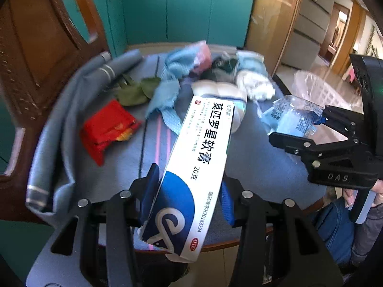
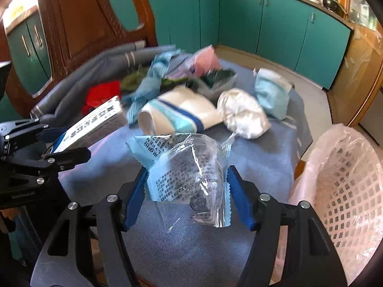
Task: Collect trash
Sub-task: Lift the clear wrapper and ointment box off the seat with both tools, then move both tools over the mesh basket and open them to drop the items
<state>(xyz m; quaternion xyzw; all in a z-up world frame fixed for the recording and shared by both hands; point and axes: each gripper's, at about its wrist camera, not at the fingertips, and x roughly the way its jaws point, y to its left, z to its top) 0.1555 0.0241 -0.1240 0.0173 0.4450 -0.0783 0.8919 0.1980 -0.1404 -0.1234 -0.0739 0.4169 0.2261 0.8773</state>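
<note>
Status of the collection, read left to right across the right wrist view.

At the left edge, the left gripper (image 2: 51, 143) held a white-and-blue ointment box (image 2: 95, 124); its jaws were narrowed onto the box's lower end, as the left wrist view confirmed, where the box (image 1: 194, 157) ran from bottom centre up toward the middle of the frame, raised off the surface (image 2: 115, 162).

At lower centre, the right gripper (image 2: 186, 191) carried a clear-and-blue plastic wrapper (image 2: 184, 167). Its jaws stood at medium width with the wrapper between the blue pads, the left pad against its edge; the item appeared held clear of the cloth.

Items not yet collected lay across the upper middle of the frame:
- a red packet (image 2: 100, 93), upper left;
- green scraps (image 2: 134, 79);
- a blue cloth strip (image 2: 148, 83);
- a pink wrapper (image 2: 205, 59);
- a white-and-blue paper cup (image 2: 177, 114) on its side;
- a crumpled white tissue (image 2: 241, 114);
- a pale blue face mask (image 2: 270, 93).

At the right edge, the lined basket (image 2: 347, 179) showed no visible contents, though its bottom was out of sight.

Judgement: the task was at an early stage. Two items were in hand, none was seen deposited, and most of the pile remained.
</note>
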